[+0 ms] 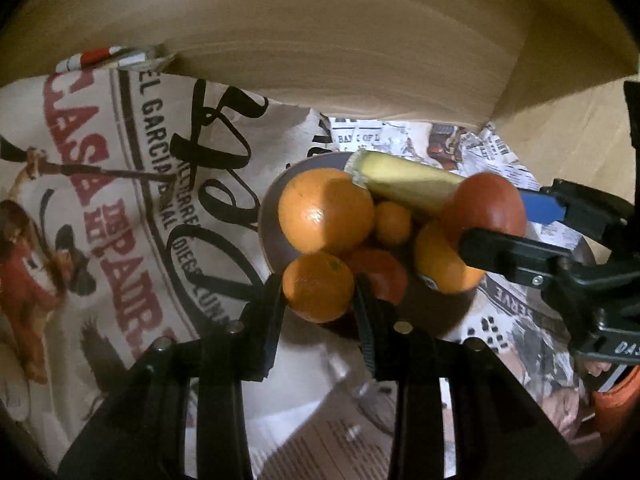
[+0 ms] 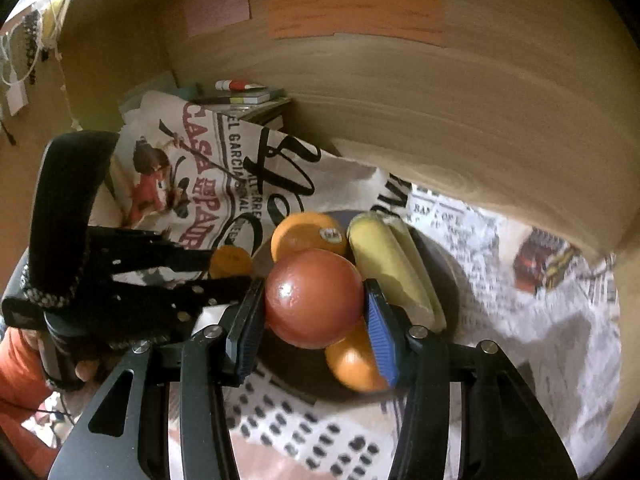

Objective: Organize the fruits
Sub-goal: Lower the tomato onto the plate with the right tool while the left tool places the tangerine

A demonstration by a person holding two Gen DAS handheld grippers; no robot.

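Observation:
A dark plate [image 1: 269, 216] holds a pile of fruit: a large orange [image 1: 324, 210], a tiny orange [image 1: 394, 222], a banana [image 1: 404, 186], another orange [image 1: 440, 264] and a red fruit [image 1: 382, 276]. My left gripper [image 1: 318, 286] is shut on a small orange [image 1: 318, 286] at the plate's near edge. My right gripper [image 2: 314, 300], with blue pads [image 2: 380, 336], is shut on a red apple [image 2: 314, 300] over the plate [image 2: 444, 264]. In the right wrist view the banana [image 2: 384, 264], a stickered orange [image 2: 308, 236] and an orange [image 2: 352, 364] lie around it.
Printed newspaper sheets [image 1: 120, 208] cover the surface under the plate. A wooden wall [image 1: 340, 60] with coloured paper notes [image 2: 356, 12] stands right behind. Books [image 2: 244, 96] are stacked in the far left corner. The person's orange sleeve [image 2: 20, 372] is at the lower left.

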